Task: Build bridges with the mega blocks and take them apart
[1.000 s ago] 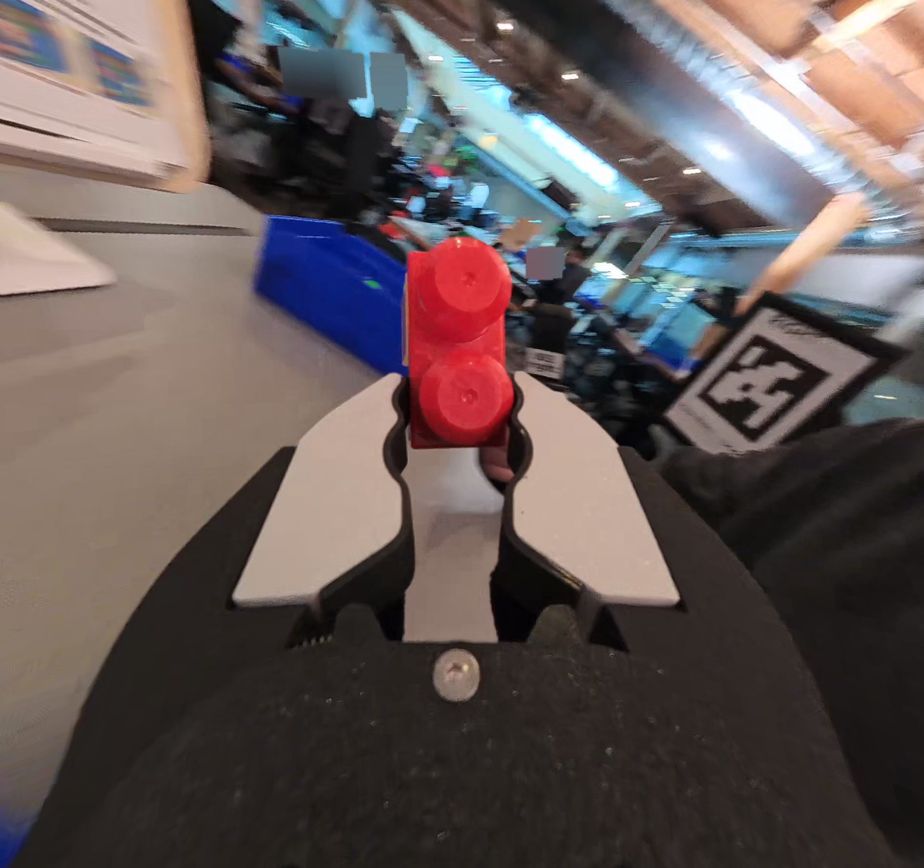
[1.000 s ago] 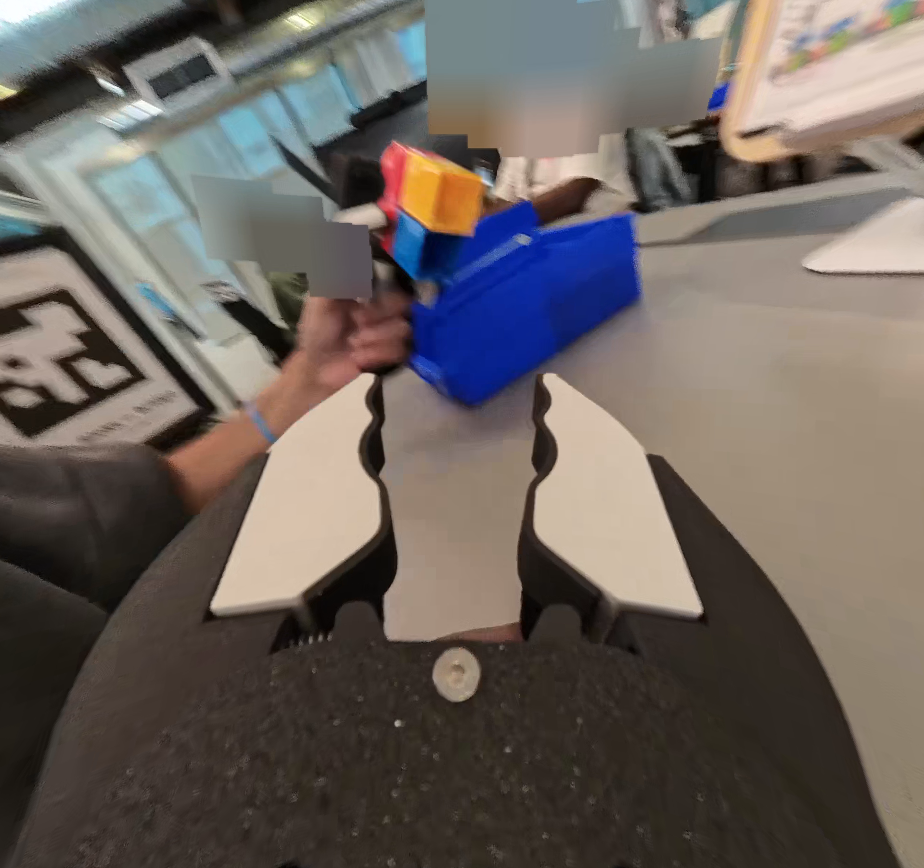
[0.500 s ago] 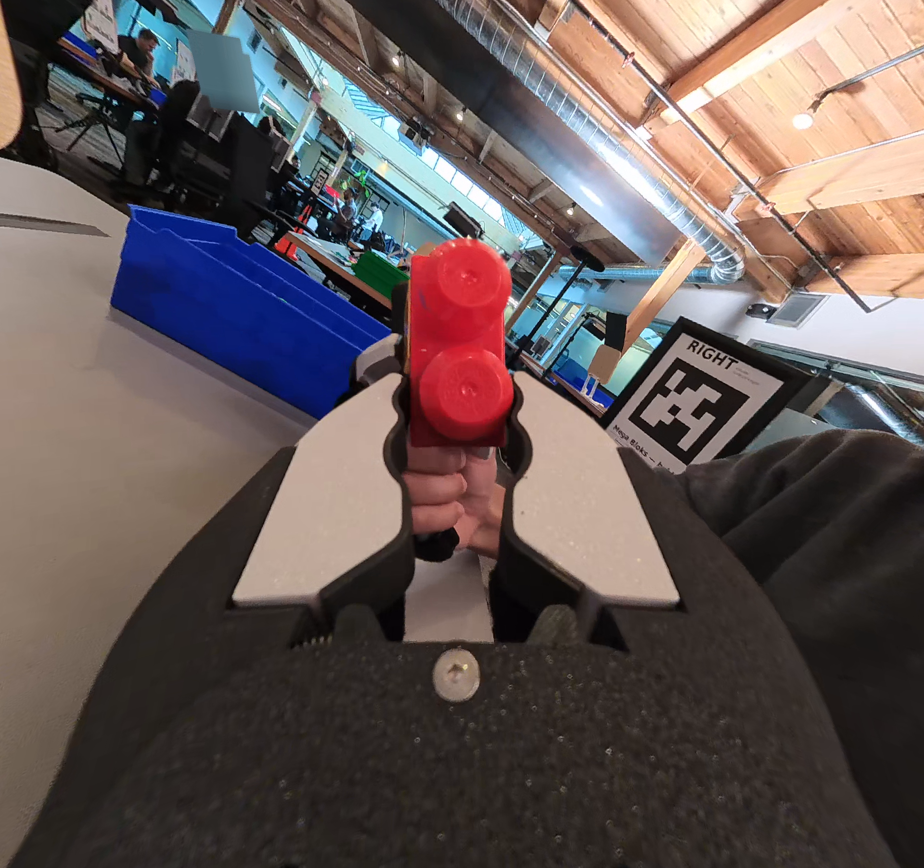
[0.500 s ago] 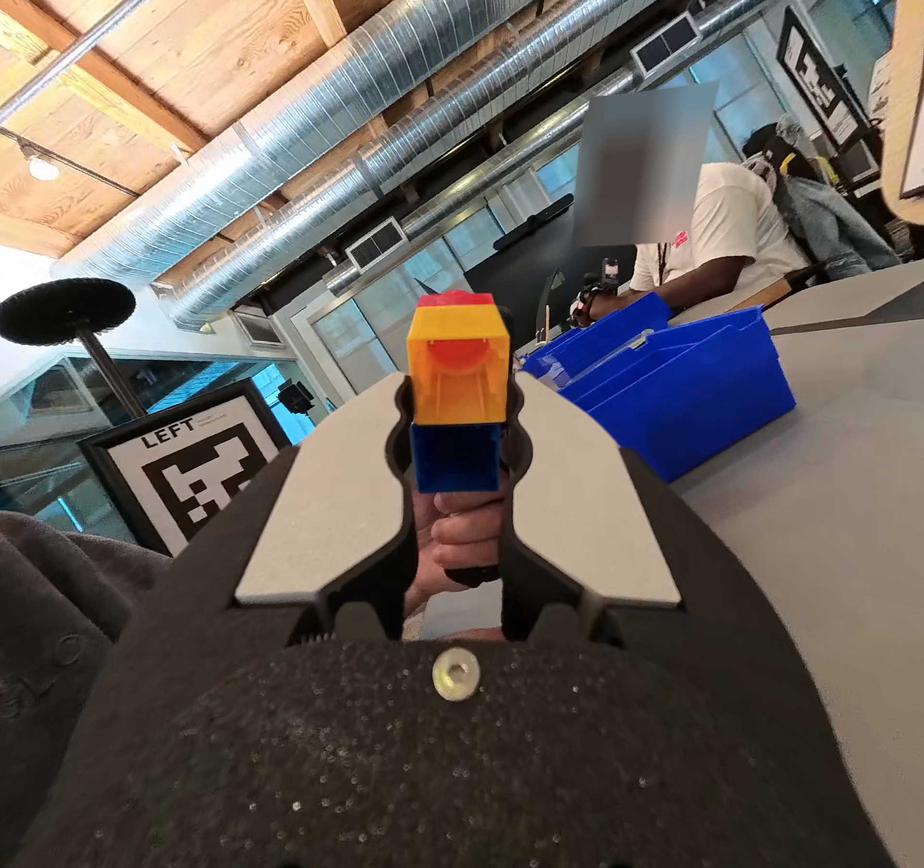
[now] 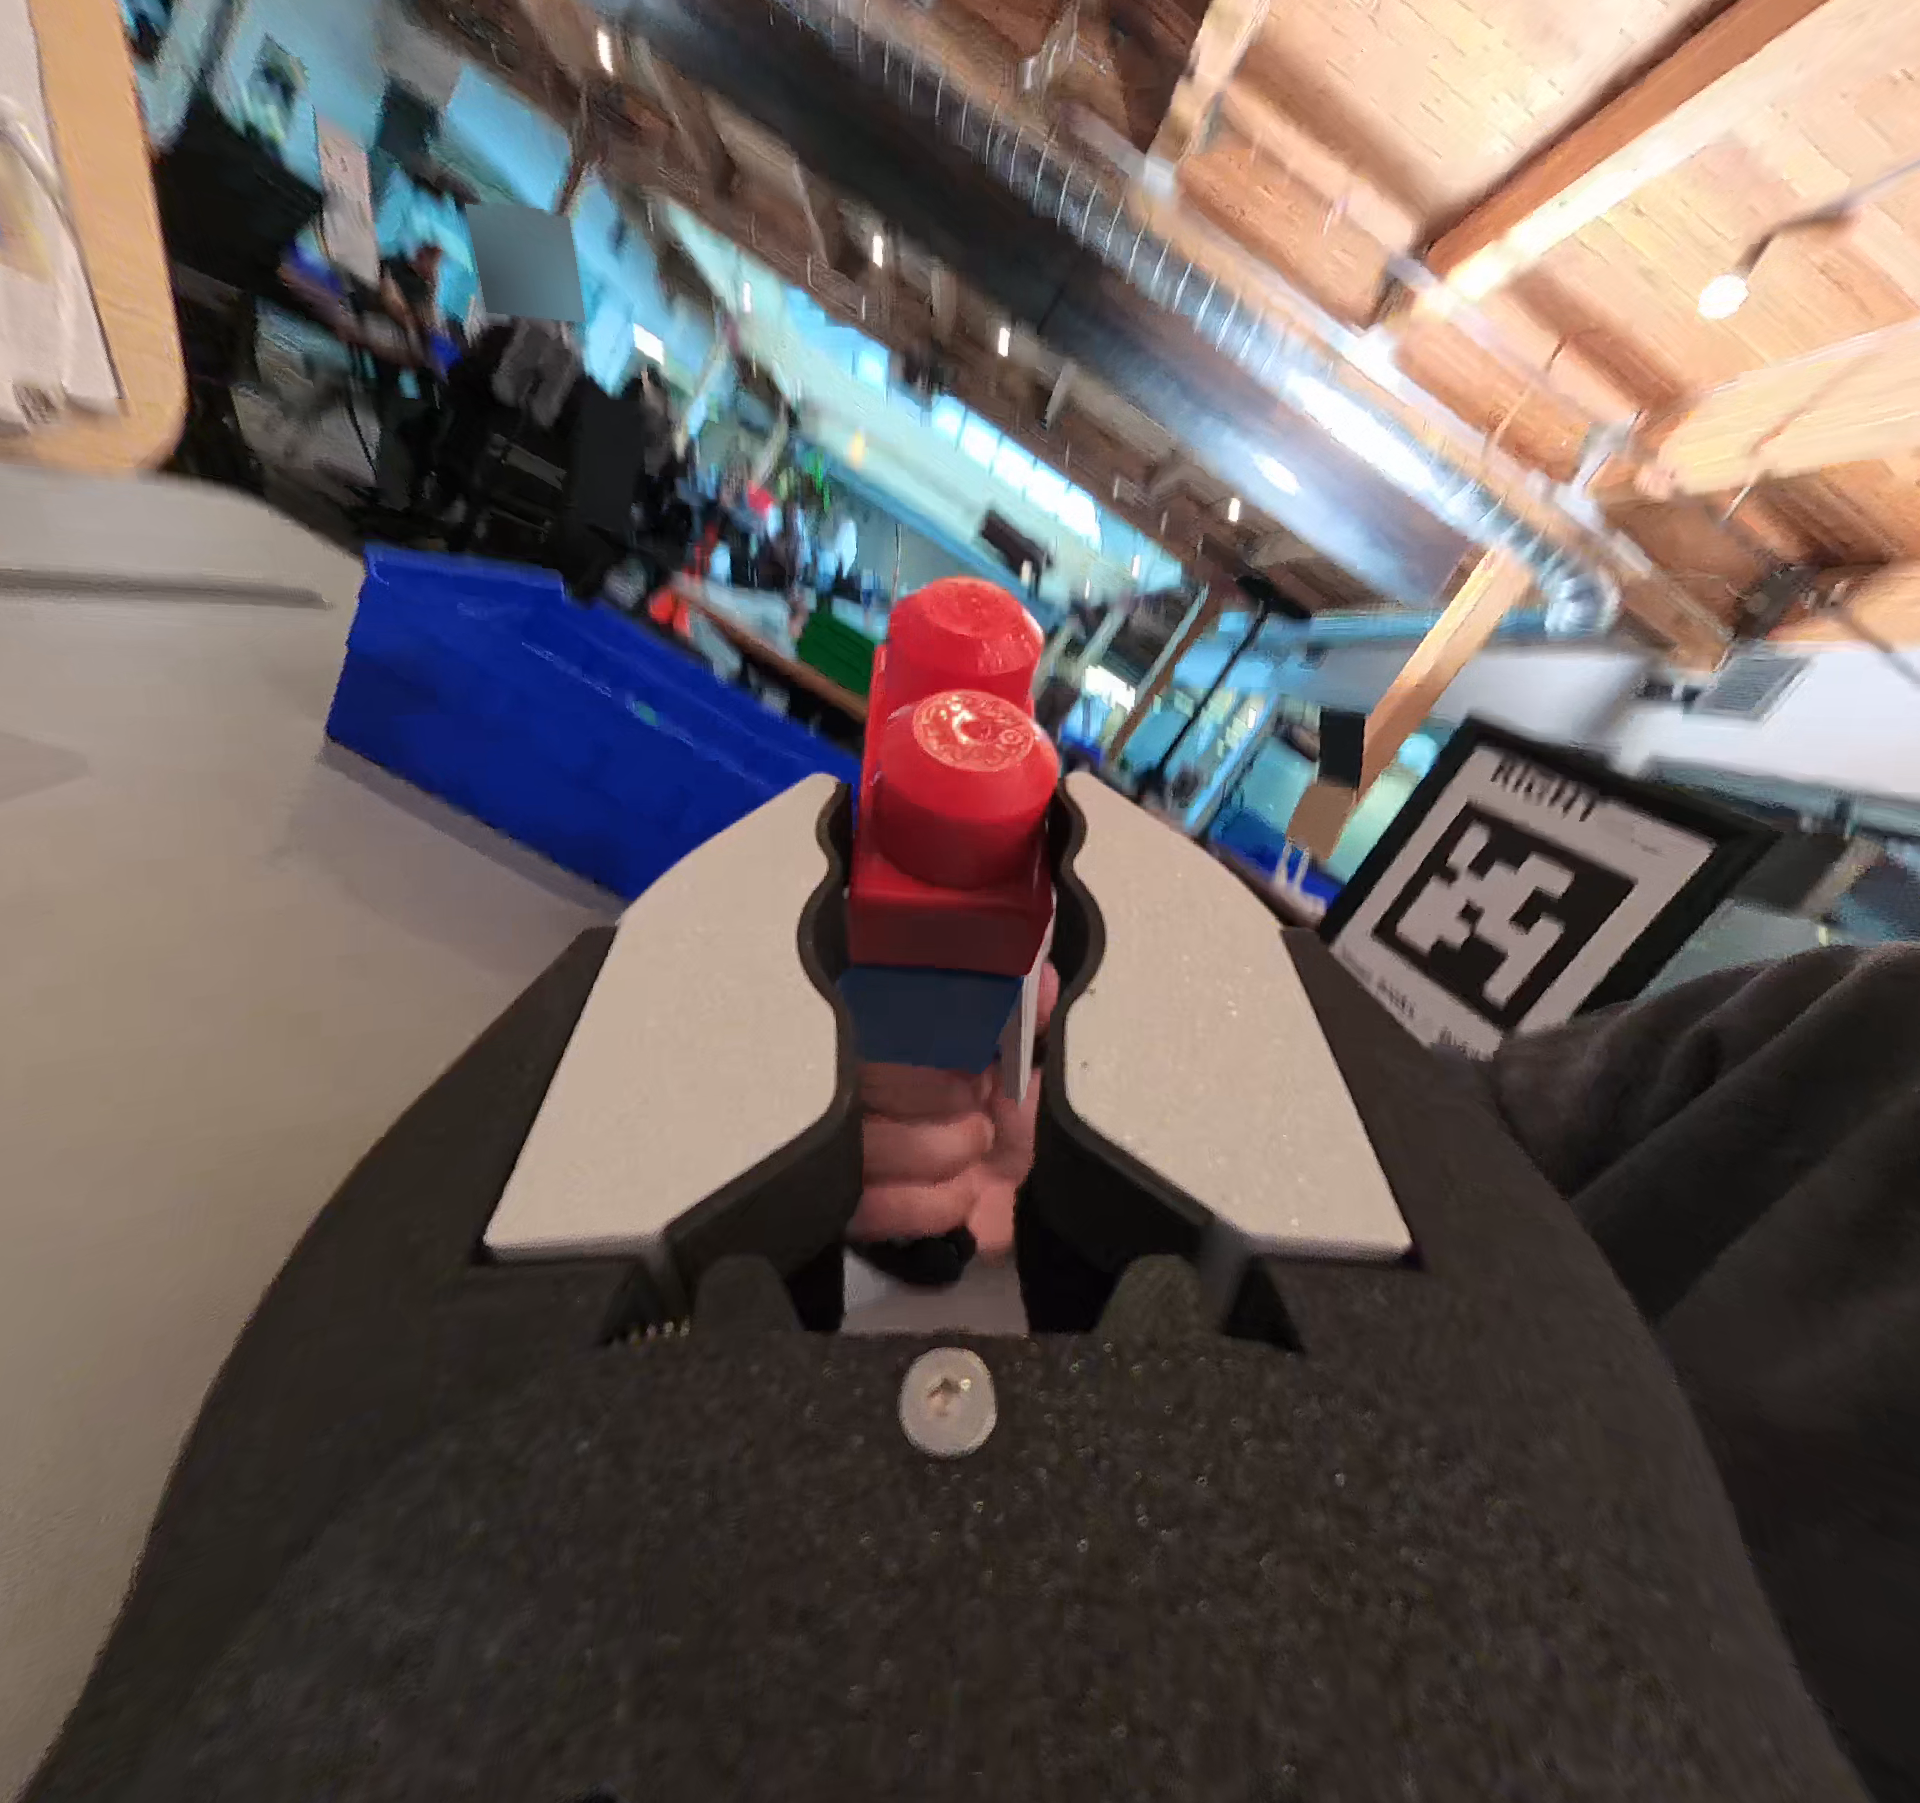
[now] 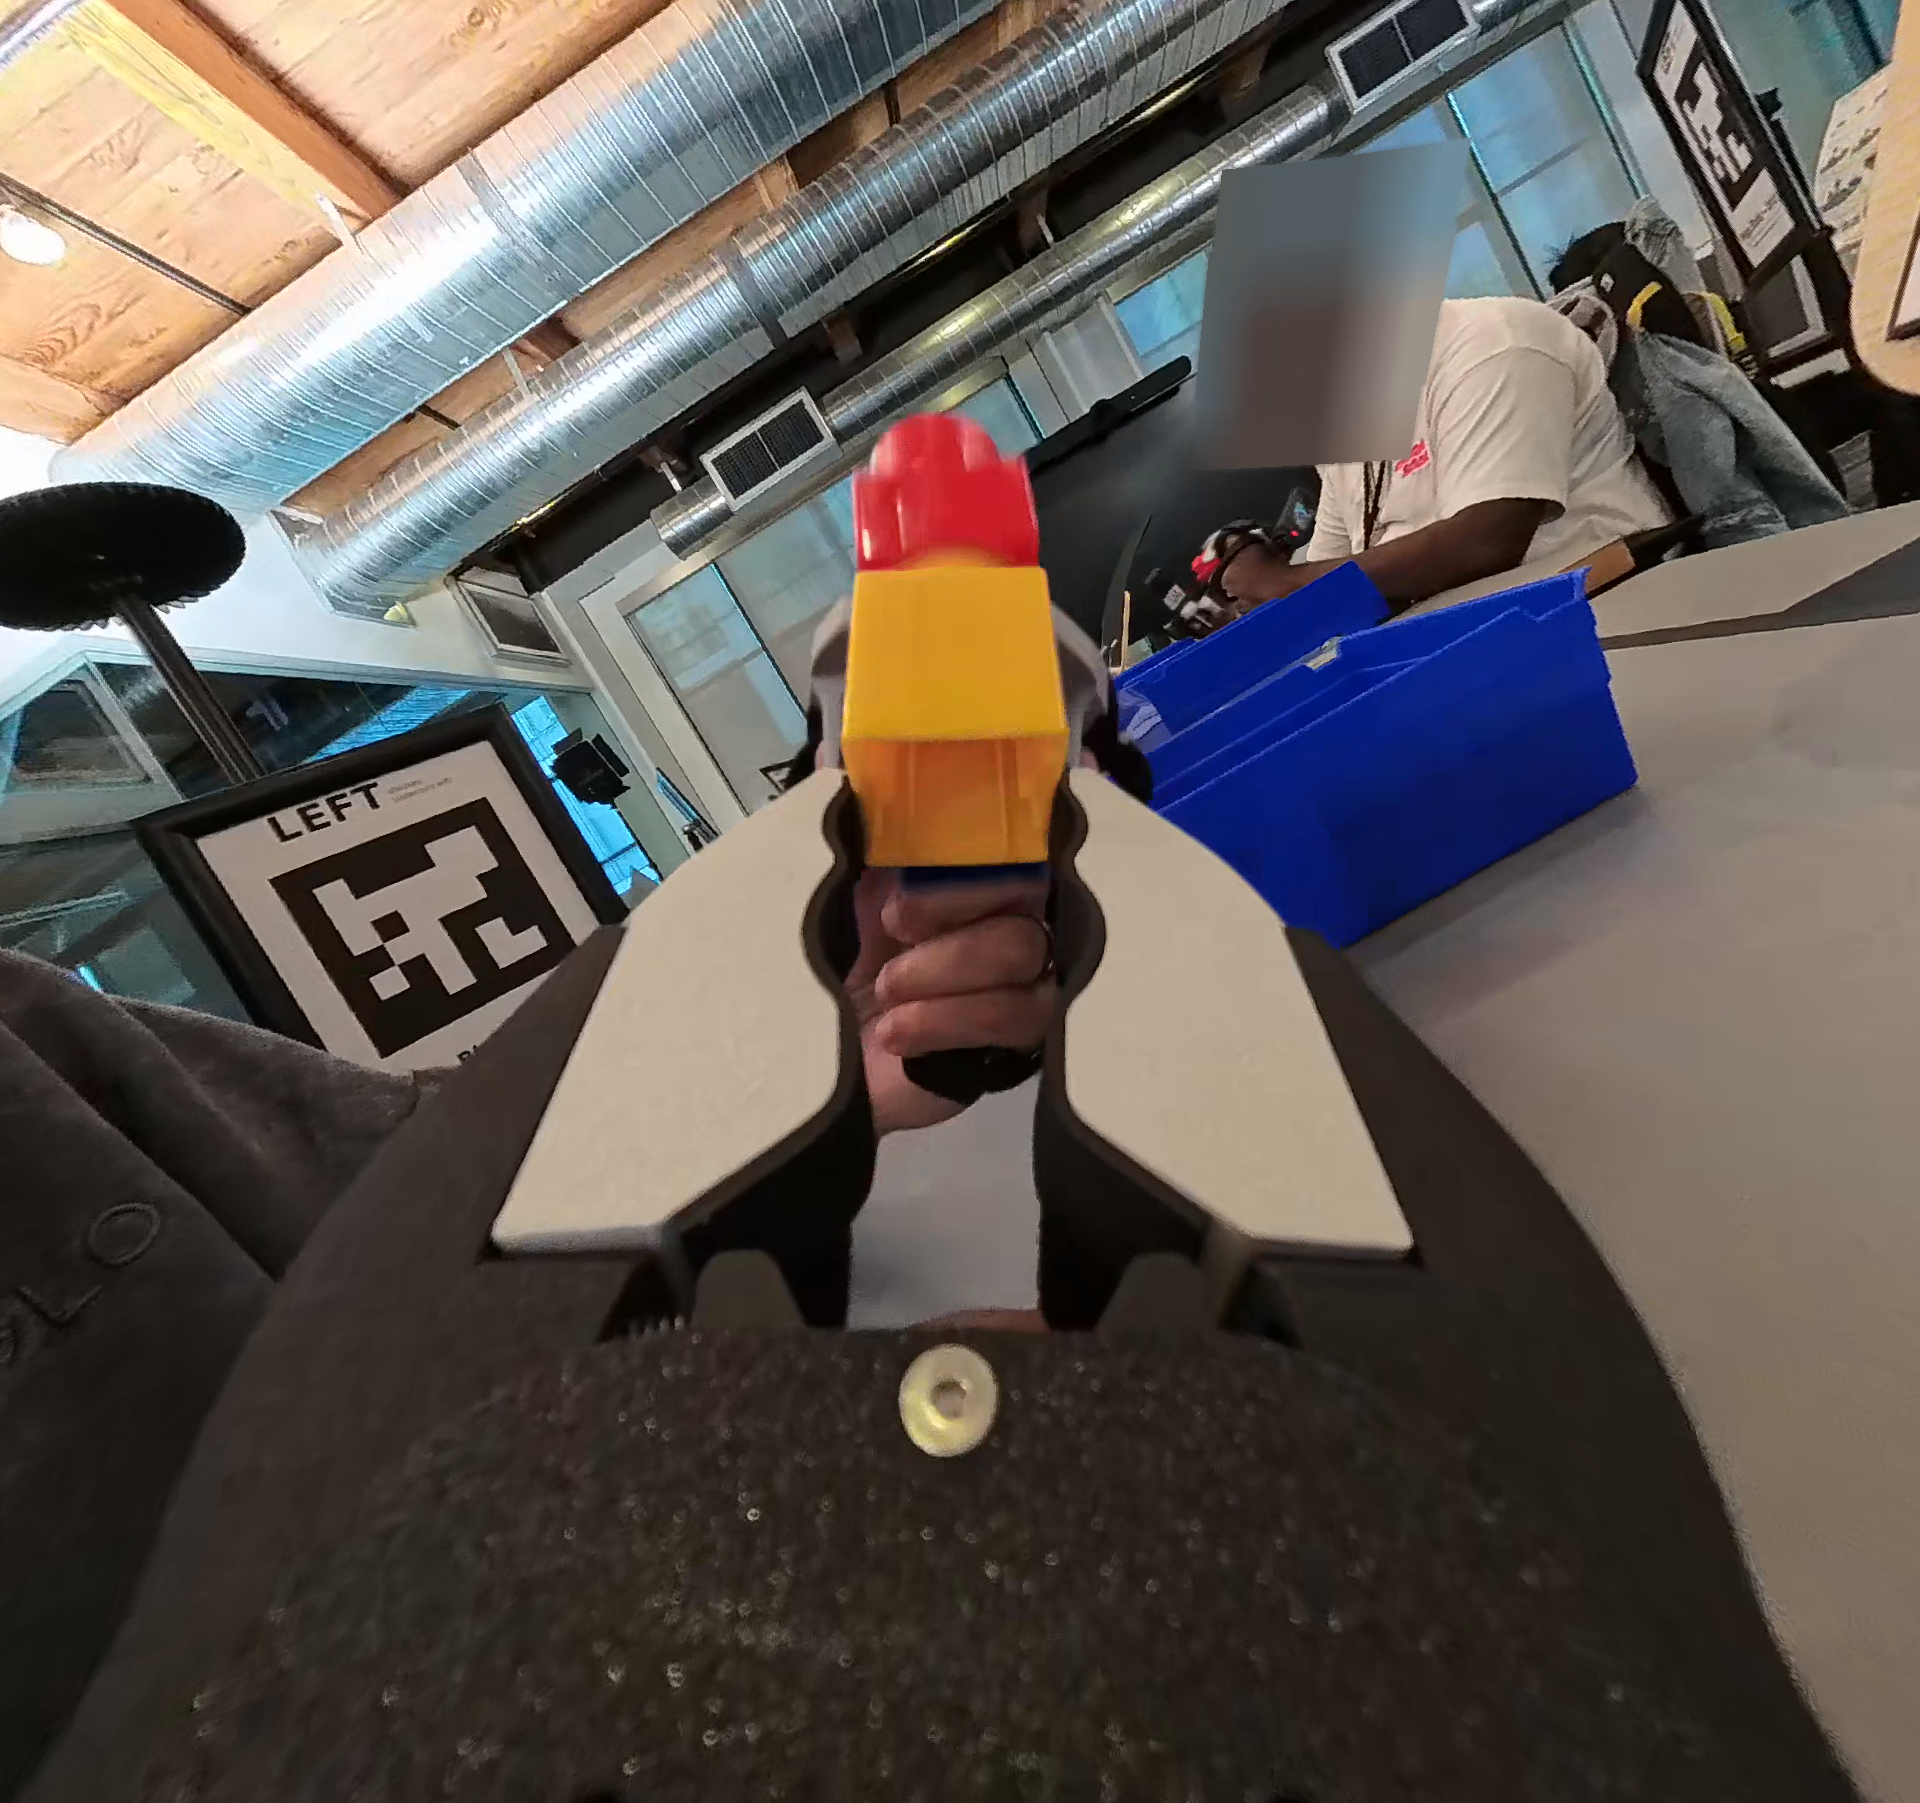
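My left gripper (image 5: 951, 818) is shut on a red two-stud block (image 5: 956, 818), its studs tipped up toward the camera. A blue block (image 5: 925, 1021) shows just under it. My right gripper (image 6: 951, 818) faces it and is shut on a yellow block (image 6: 951, 745). The red block (image 6: 940, 506) sticks up blurred behind the yellow one, and a sliver of the blue block (image 6: 971, 875) shows below. The stack is held in the air between both grippers. The left gripper's fingers (image 6: 1081, 673) show behind the yellow block. How the blocks join is hidden.
A blue bin (image 5: 540, 704) stands on the grey table (image 5: 208, 922); it also shows in the right wrist view (image 6: 1403, 714). Each view shows the other gripper's marker board (image 5: 1507, 912) (image 6: 416, 922) and the hand (image 6: 956, 1005) holding it. A person in a white shirt (image 6: 1507, 444) sits beyond the bin.
A second ago my right gripper was open and apart from the stack; it has closed on the yellow block. Since then the red block has tipped, its studs now pointing upward.
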The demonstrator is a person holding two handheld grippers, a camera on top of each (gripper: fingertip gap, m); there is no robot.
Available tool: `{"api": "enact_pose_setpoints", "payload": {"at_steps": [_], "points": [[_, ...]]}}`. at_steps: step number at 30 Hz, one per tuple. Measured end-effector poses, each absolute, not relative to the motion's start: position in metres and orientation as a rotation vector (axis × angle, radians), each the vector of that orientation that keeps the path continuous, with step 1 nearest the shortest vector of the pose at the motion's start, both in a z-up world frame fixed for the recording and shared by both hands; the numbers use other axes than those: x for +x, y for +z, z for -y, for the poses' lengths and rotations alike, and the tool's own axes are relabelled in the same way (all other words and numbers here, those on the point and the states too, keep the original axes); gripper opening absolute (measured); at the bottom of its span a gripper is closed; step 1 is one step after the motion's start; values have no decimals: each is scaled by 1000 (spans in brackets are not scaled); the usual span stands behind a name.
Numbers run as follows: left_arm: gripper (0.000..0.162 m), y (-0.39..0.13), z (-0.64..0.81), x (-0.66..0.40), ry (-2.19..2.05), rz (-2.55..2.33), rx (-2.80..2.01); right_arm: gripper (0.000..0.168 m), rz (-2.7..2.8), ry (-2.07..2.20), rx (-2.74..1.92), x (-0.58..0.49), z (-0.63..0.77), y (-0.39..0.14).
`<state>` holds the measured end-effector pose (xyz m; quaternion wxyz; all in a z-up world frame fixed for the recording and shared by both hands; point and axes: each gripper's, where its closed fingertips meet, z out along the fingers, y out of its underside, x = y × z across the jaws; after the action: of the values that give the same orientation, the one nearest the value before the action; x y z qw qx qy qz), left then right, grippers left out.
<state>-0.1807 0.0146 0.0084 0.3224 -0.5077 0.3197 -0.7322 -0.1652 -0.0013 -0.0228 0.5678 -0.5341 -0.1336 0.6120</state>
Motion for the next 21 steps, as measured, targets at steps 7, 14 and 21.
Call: {"api": "enact_pose_setpoints", "payload": {"at_steps": [7, 14, 21], "points": [[35, 50, -47, -228, -1804, -739, -1251, 34, 264, 1393, -1314, -141, -2, -30], [35, 14, -46, -205, -1355, -969, -1584, 35, 381, 701, -1777, -16, -2, 10], [35, -24, -50, -198, -981, -1082, -1731, 35, 519, 140, -2518, 161, 36, -91]]}}
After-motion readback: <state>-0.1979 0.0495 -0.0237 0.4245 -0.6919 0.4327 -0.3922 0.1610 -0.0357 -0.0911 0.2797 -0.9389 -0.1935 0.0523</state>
